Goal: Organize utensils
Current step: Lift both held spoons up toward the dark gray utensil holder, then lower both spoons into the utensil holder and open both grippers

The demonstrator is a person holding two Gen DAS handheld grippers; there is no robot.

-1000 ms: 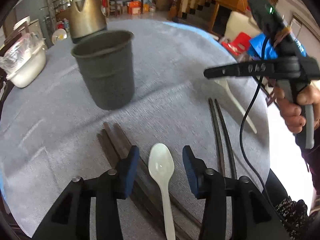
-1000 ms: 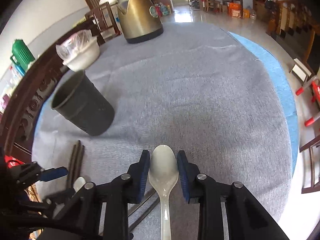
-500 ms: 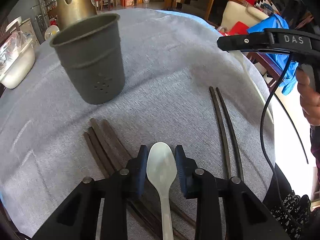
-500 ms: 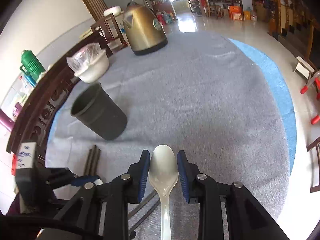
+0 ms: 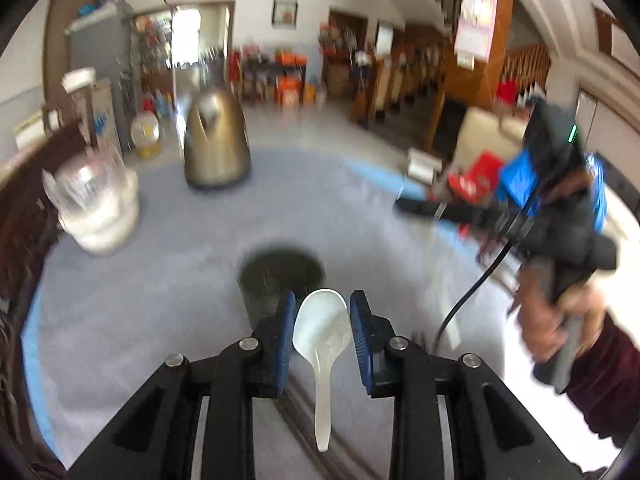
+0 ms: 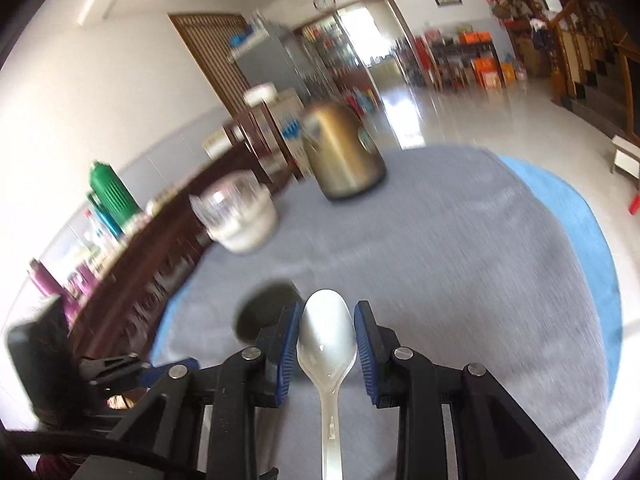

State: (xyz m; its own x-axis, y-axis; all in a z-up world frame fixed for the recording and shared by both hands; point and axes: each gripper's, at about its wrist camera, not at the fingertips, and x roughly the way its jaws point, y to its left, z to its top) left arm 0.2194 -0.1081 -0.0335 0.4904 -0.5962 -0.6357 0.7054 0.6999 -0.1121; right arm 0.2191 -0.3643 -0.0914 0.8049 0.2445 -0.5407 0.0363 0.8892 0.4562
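In the left wrist view the left gripper stands narrowed about the bowl of a white plastic spoon, its blue pads set against either side of the bowl, so the spoon is clamped and carried clear of the cloth; the handle trails back and down between the black arms. That spoon is translucent white, bowl facing up and forward. The right wrist view shows the same arrangement: the right gripper is drawn in on a second white spoon, glossy and opaque, the bowl pinched between its pads and the handle running straight back toward the camera. Just beyond both sets of fingertips stands the dark grey utensil cup, upright on the grey tablecloth, its open mouth seen from above. Dark chopsticks lie on the cloth beneath the left gripper, blurred. Farther off sit a white container with clear plastic over it and a brass-coloured kettle. At the right of the left view a hand holds the other gripper.
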